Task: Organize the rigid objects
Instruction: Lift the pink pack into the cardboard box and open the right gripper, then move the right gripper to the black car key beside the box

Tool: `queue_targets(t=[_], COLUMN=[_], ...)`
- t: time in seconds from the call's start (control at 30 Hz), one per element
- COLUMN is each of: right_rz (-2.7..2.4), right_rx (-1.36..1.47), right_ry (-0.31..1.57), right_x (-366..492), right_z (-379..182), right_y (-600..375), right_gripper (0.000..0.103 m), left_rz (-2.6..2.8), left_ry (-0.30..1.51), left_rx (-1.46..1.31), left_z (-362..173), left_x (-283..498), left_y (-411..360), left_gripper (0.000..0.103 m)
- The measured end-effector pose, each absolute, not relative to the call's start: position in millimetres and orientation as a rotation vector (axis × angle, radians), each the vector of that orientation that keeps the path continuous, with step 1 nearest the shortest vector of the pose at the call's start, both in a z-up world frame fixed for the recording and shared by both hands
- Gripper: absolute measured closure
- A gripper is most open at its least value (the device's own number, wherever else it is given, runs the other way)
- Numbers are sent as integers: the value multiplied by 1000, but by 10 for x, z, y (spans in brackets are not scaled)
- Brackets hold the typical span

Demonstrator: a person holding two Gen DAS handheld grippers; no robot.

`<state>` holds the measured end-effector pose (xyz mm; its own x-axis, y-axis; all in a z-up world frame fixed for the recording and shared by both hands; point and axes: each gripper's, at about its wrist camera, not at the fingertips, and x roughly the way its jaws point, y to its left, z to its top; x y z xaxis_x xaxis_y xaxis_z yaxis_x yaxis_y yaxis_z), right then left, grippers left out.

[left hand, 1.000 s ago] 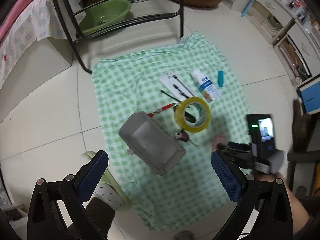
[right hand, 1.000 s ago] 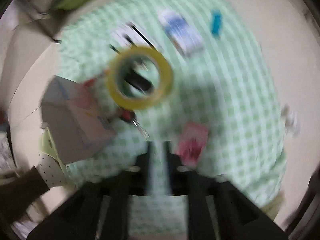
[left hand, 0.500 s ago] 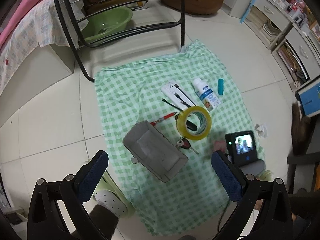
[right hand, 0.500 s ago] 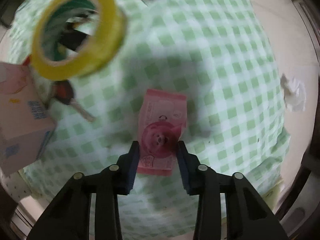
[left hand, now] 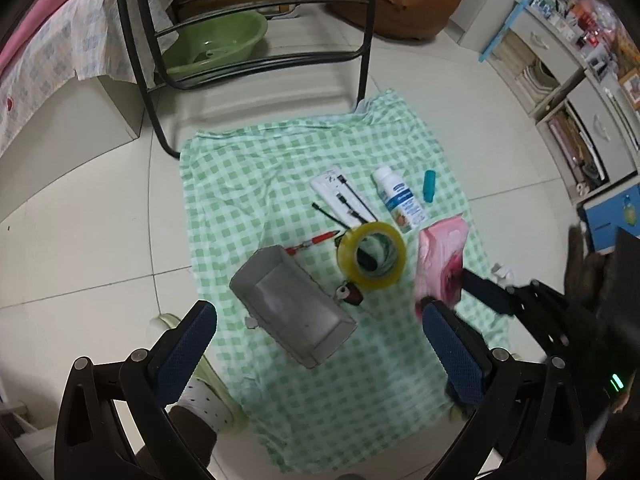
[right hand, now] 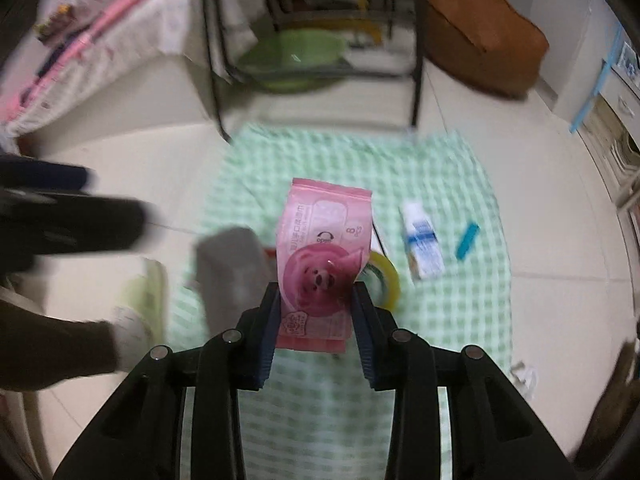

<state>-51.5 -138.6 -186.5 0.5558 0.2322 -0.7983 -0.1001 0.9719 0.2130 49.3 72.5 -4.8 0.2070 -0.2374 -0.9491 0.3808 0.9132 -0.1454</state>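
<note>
While the left gripper point(left hand: 320, 340) hangs above the floor with its blue-padded fingers point(left hand: 188, 344) spread wide and nothing between them, the right gripper point(right hand: 316, 312) has just closed its jaws and grips a pink packet point(right hand: 324, 256) by its lower part, one pad pressed on each side. Printed with a pink cartoon face, the packet is held in the air above a green checked cloth point(left hand: 256, 168) spread on pale floor tiles. Seen from the left wrist, it shows at the cloth's right edge, beside a roll of yellow tape point(left hand: 372, 256). A grey open box point(left hand: 292, 304) lies tilted on the cloth left of the tape. Beyond the tape lie a white bottle point(left hand: 396, 196), a small teal stick point(left hand: 429, 186), a white flat pack with black cables point(left hand: 340, 196) and a red pen point(left hand: 316, 242). A dark key fob point(left hand: 351, 294) rests between box and tape. A black metal chair frame point(left hand: 256, 56) stands past the cloth, a green basin point(left hand: 216, 44) under it.
</note>
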Motion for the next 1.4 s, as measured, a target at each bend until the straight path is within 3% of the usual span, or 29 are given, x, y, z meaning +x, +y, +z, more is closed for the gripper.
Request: queue_targets(t=[0.3, 0.33, 0.37, 0.4, 0.43, 0.53, 0.57, 0.63, 0.7, 0.77, 0.93, 1.07, 1.2, 1.33, 1.37, 1.4], right_rz=[386, 406, 421, 439, 443, 442, 429, 354, 241, 137, -40, -25, 21, 97, 124, 151], right_rx=[292, 302, 311, 321, 329, 349, 349, 338, 309, 263, 105, -107, -273, -195, -152, -91], right_ry=[876, 865, 856, 846, 844, 854, 861, 901, 929, 976, 1230, 1262, 1249, 1248, 1246, 1259], right_x=[-692, -710, -708, -728, -726, -719, -706, -662, -638, -608, -574, -649, -670, -601, -565, -525], right_z=[-1578, -1569, -1562, -1550, -1551, -1610, -1632, -1748, -1904, -2147, -2931, -3218, -3336, -3369, -3412, -3454], right_y=[-1277, -1272, -1275, -1265, -1264, -1270, -1284, -1359, -1469, -1592, -1813, -1747, -1591, -1549, -1551, -1569], right_gripper=[66, 66, 66, 66, 66, 67, 67, 50, 14, 0, 0, 0, 0, 1, 5, 18], left_rz=[-553, -571, -591, -603, -602, -558, -521, -461, -406, -411, -327, -327, -333, -338, -346, -347], left_ry=[1287, 1291, 1299, 1309, 1322, 1366, 1370, 1374, 1383, 1396, 1442, 1483, 1499, 1473, 1462, 1456], left_rx=[2, -17, -39, -61, -71, -88, -65, -38, -27, -35, 25, 40, 51, 62, 65, 68], left_z=[-33, -44, -57, -79, -103, -240, -271, -343, -439, -546, -814, -980, -1062, -940, -886, -859], left_x=[528, 547, 563, 588, 616, 719, 758, 826, 912, 983, 1077, 1095, 1099, 1061, 1039, 1027], left_y=[807, 817, 828, 848, 868, 966, 983, 1055, 1148, 1199, 1156, 983, 848, 869, 889, 904], left_gripper=[0, 4, 10, 35, 69, 91, 91, 91, 91, 91, 89, 85, 39, 35, 35, 32])
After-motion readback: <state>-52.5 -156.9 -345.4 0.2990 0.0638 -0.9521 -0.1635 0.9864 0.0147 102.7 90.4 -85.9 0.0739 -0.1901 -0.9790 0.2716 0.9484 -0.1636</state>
